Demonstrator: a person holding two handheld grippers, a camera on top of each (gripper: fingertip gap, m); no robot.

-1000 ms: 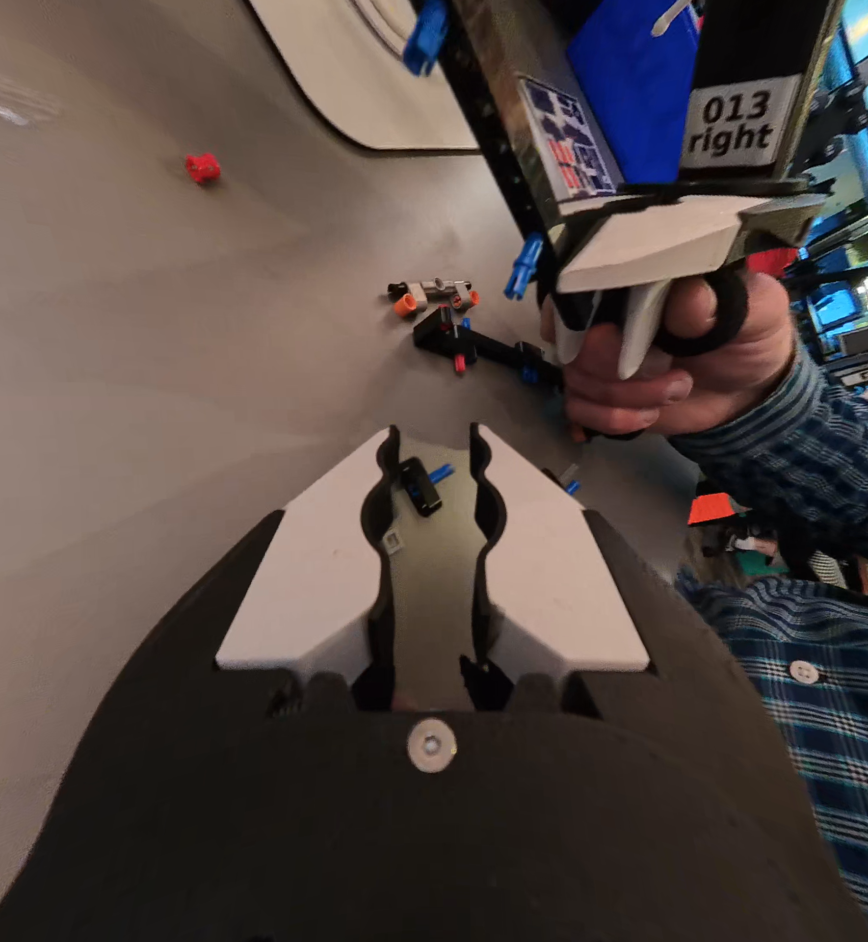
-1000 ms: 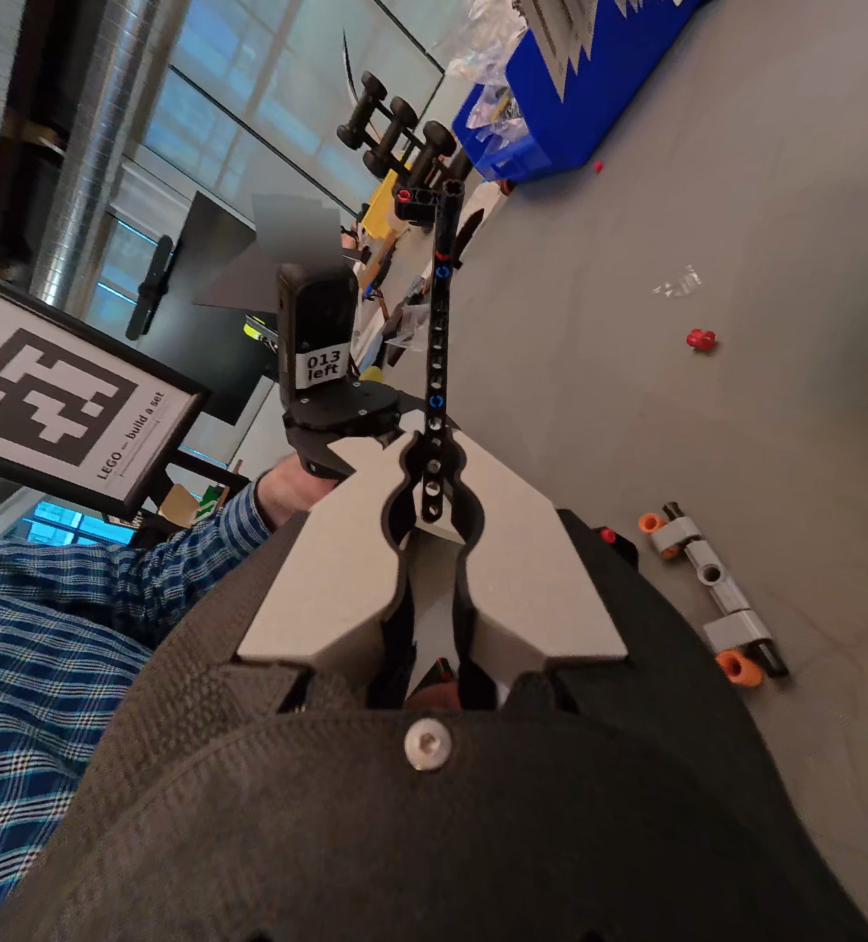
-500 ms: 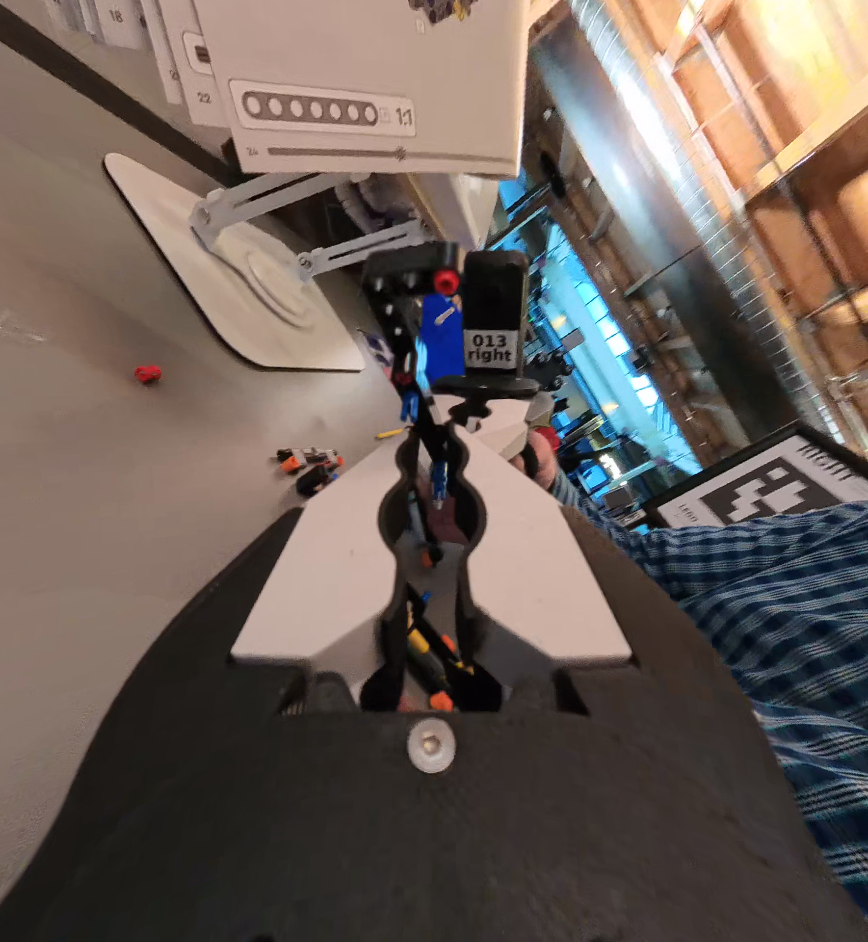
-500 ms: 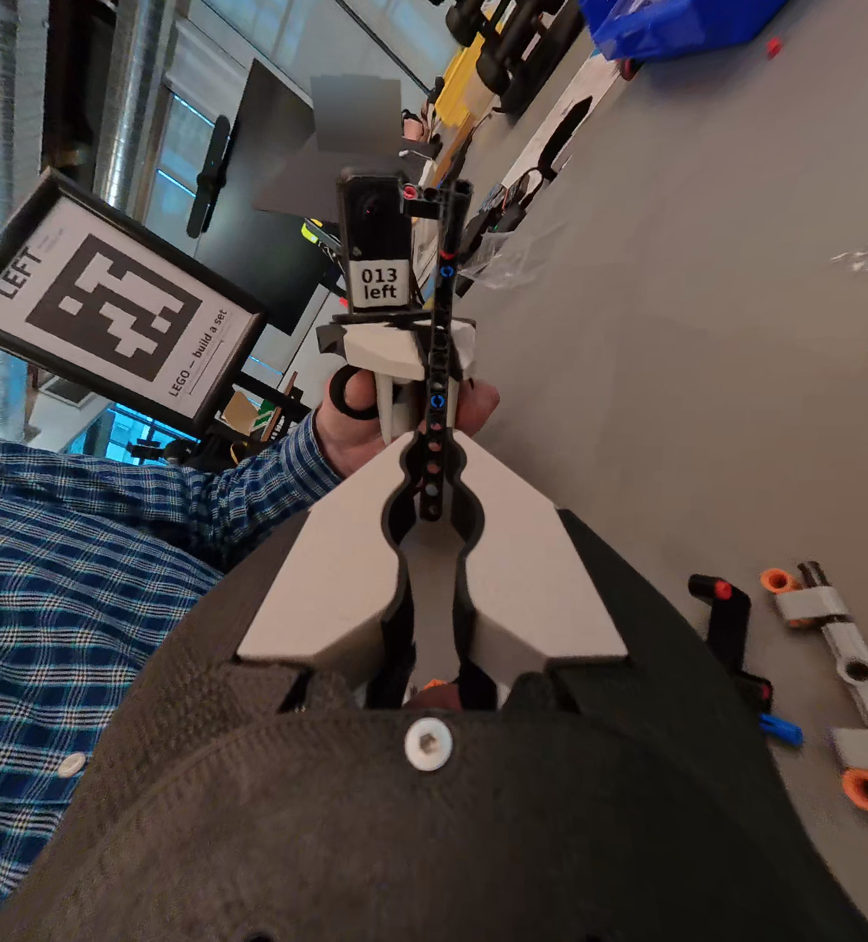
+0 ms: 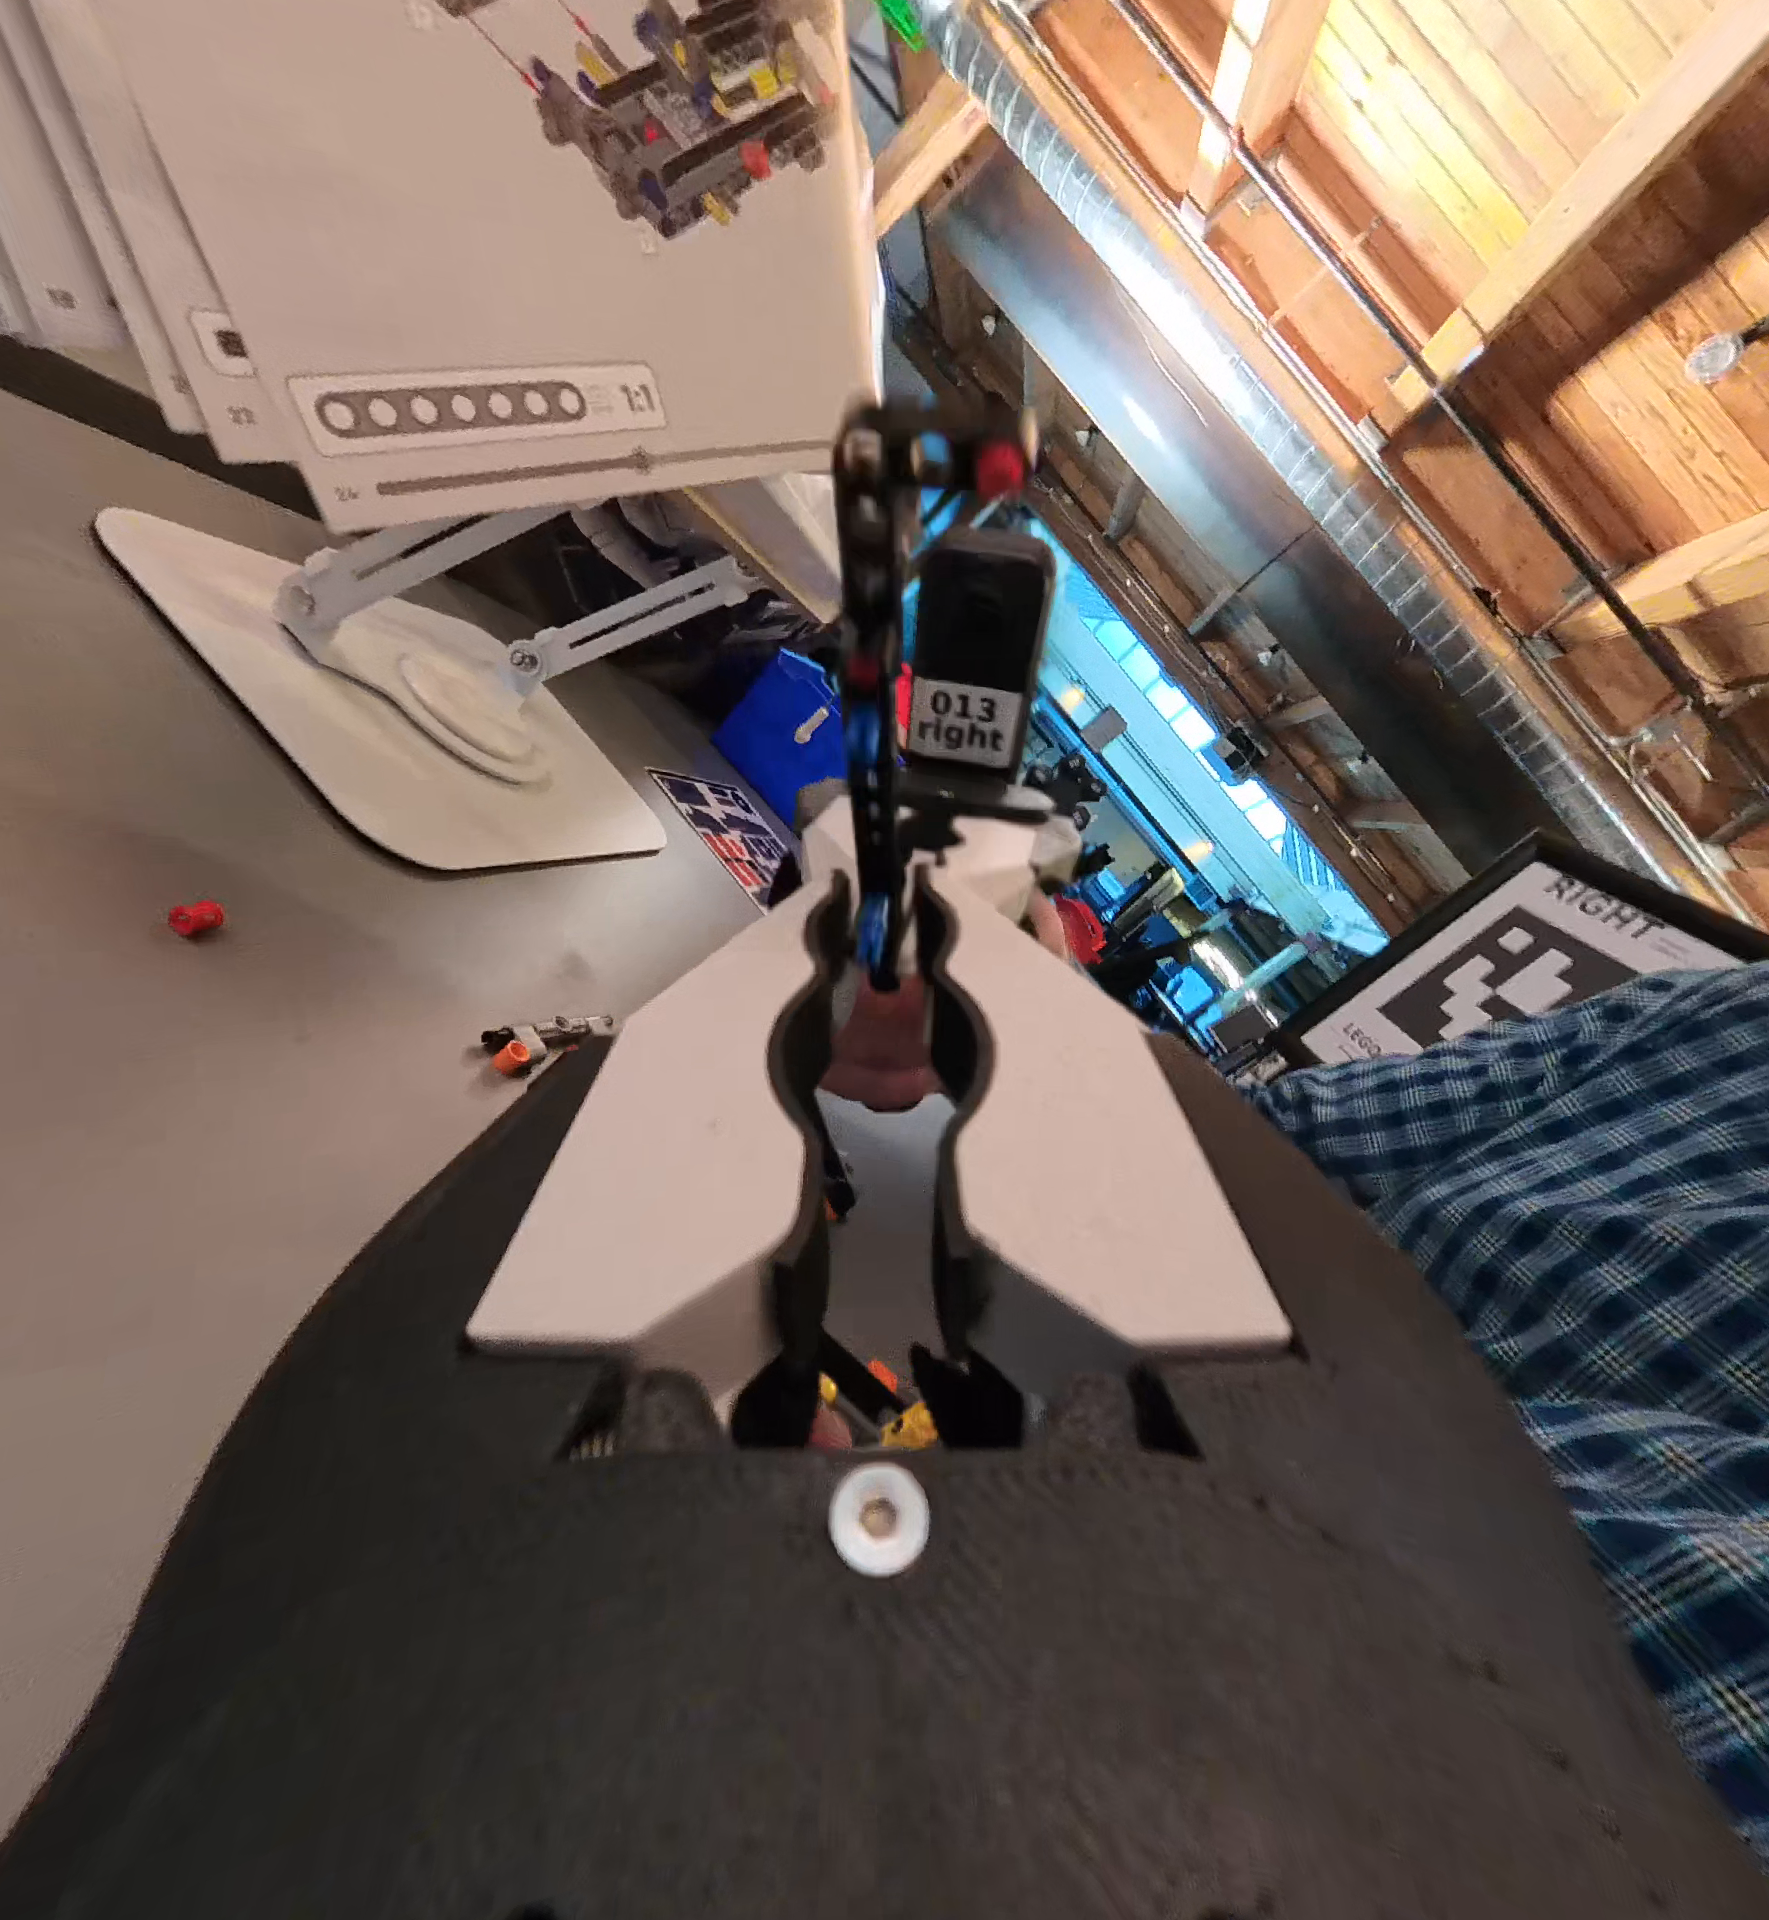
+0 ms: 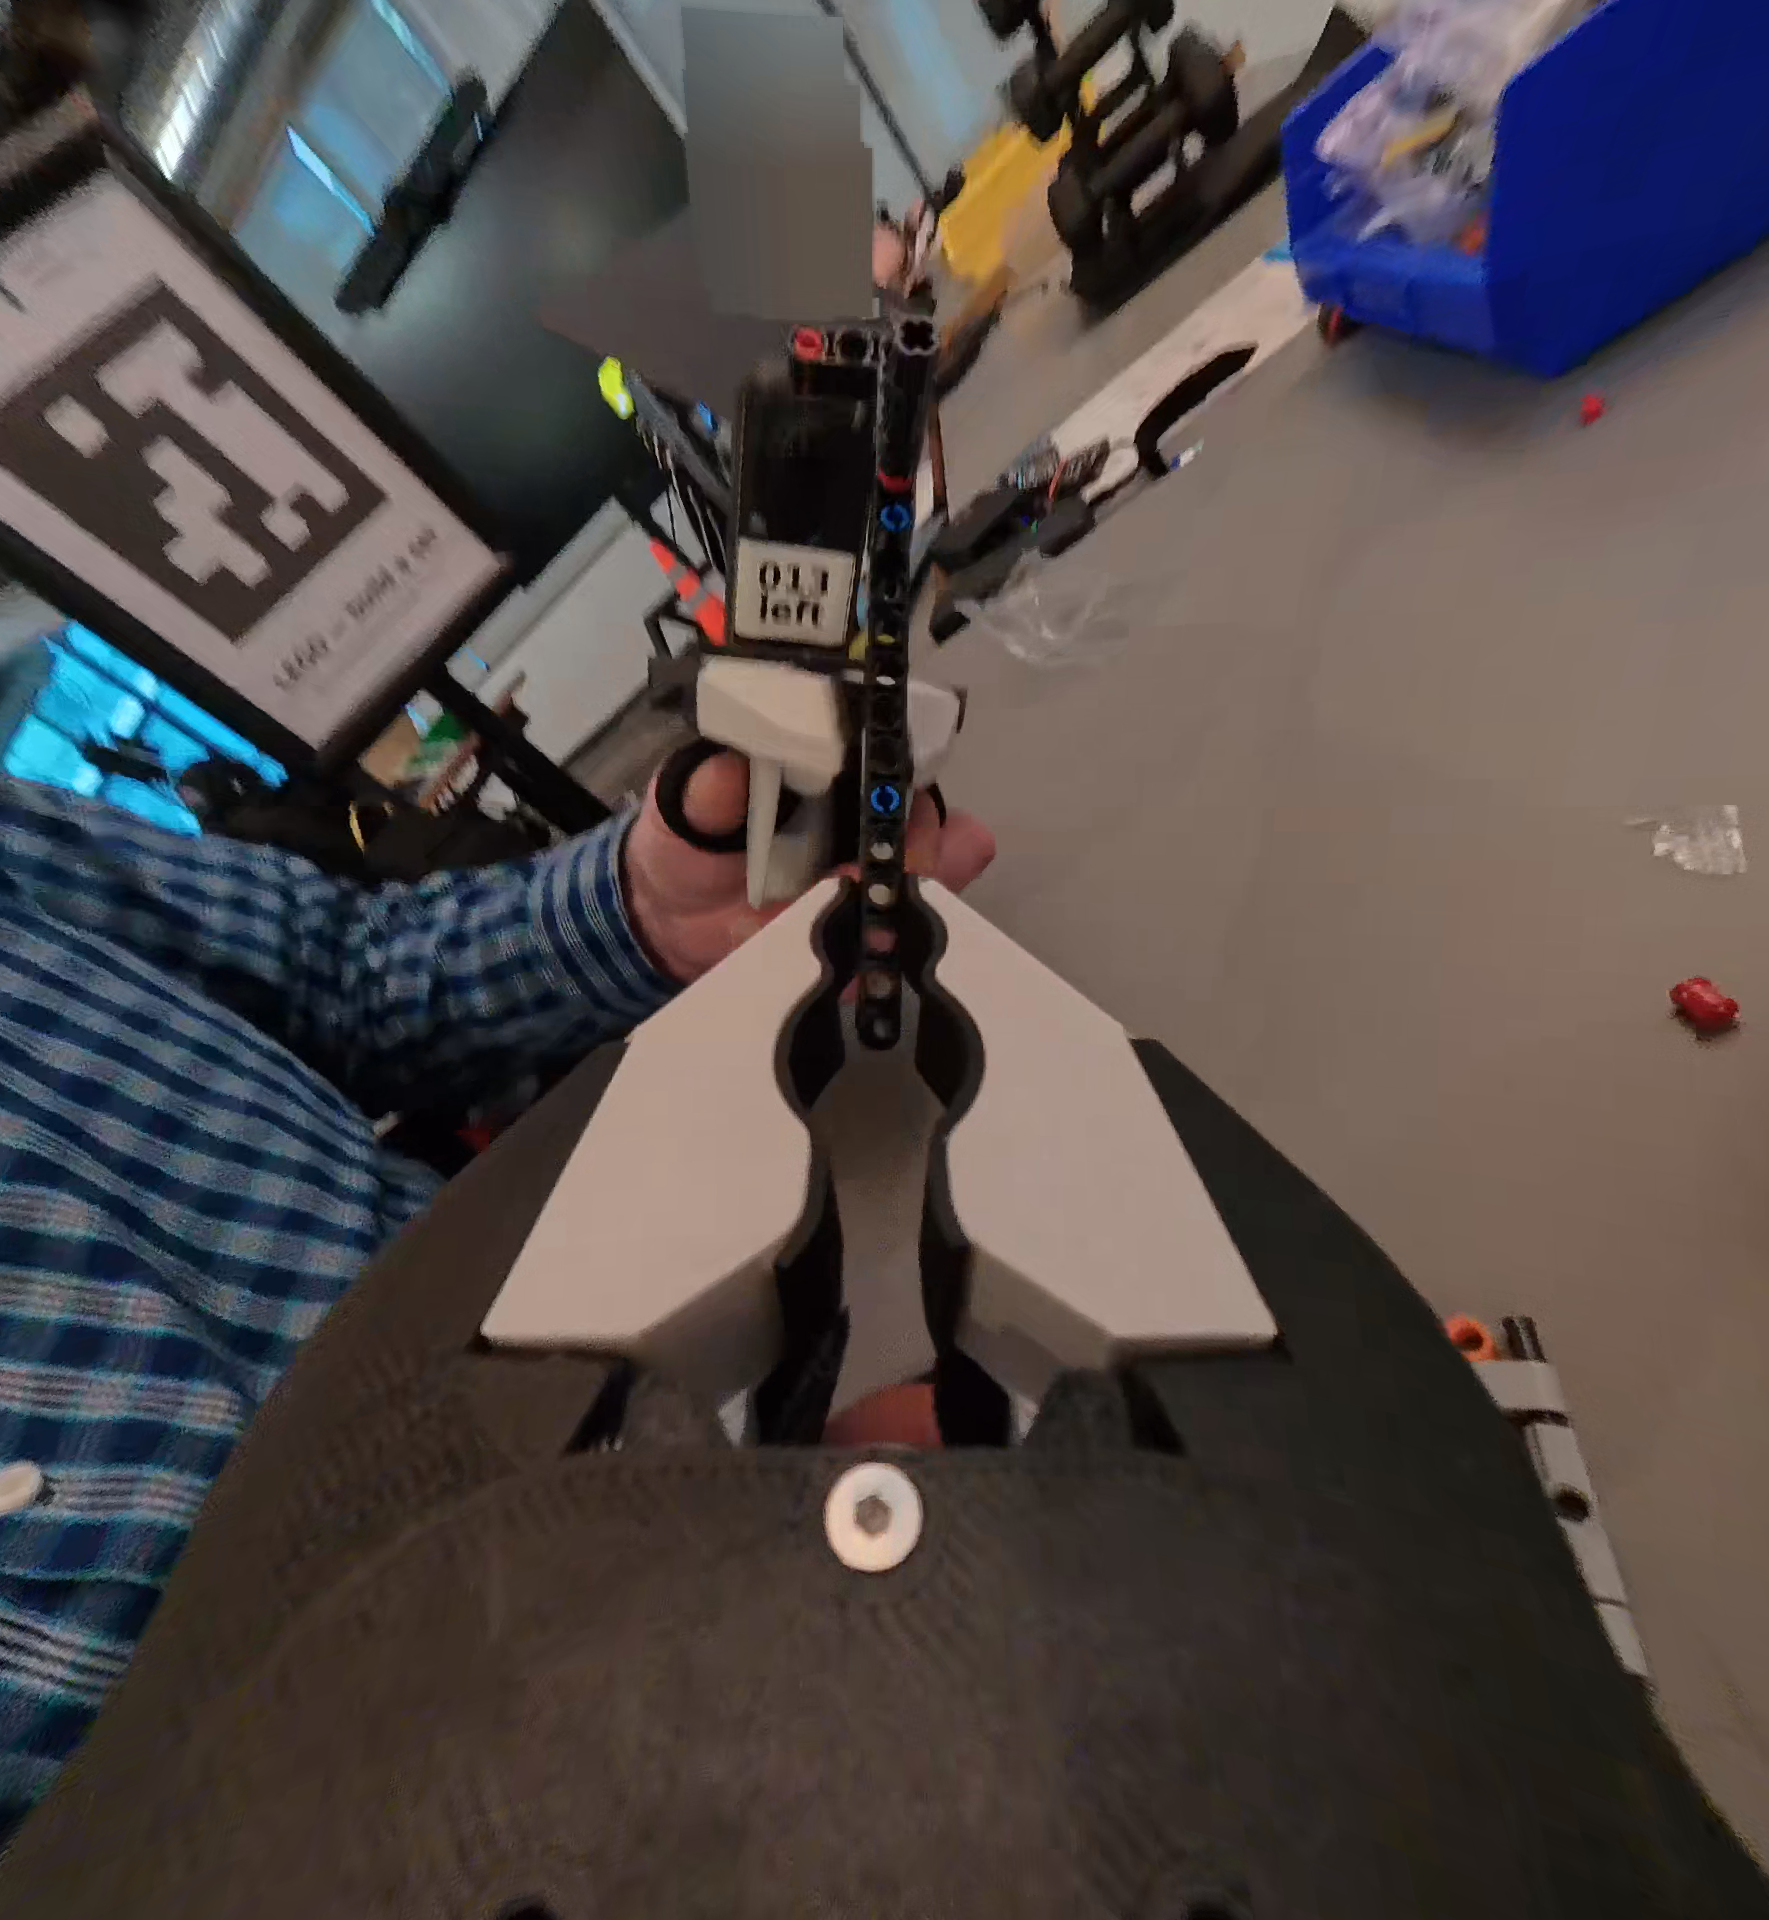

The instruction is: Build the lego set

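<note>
Ahead of left tongs: black beam and right tongs block the way.
Ahead of right tongs: beam, then left tongs.
Bench, left side: open, save red piece and grey-orange assembly.
Far left: stand base and instruction page.
Far right-view corner: blue bin.

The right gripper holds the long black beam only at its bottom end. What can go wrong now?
1. The right gripper pinches only the lowest holes of the long black beam, so the beam may pivot or slip if pushed sideways.
2. The left gripper faces it, jaws around the beam's lower end; a misaligned squeeze could twist the beam or loosen its blue pins.
3. A dropped pin could get lost among the loose pieces on the grey table.
</note>
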